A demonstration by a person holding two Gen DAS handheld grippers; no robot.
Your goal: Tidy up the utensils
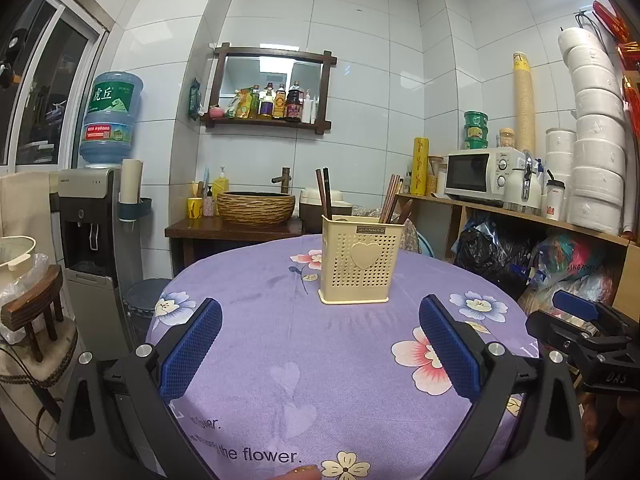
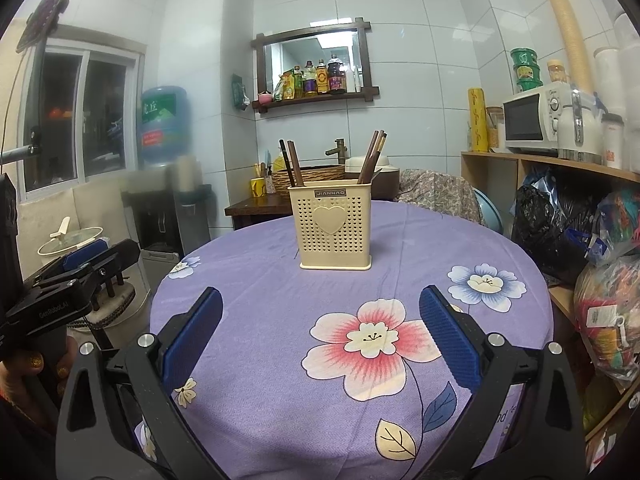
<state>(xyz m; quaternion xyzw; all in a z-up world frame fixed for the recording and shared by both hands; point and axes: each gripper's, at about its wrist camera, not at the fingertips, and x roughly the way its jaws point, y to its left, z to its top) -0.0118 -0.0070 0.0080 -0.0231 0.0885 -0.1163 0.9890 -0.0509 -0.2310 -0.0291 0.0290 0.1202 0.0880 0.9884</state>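
Both grippers, left [image 1: 320, 344] and right [image 2: 320, 340], spread wide, empty; holder [image 1: 361, 260] with chopsticks [image 1: 324, 196] at 12 o'clock.

Both views are evenly lit by cool indoor light, with soft, faint shadows. White wall tiles [image 1: 360, 60] show a mild sheen. Fisheye bending curves the edges, corners go black, and the water bottle [image 2: 164, 126] at left is smeared.
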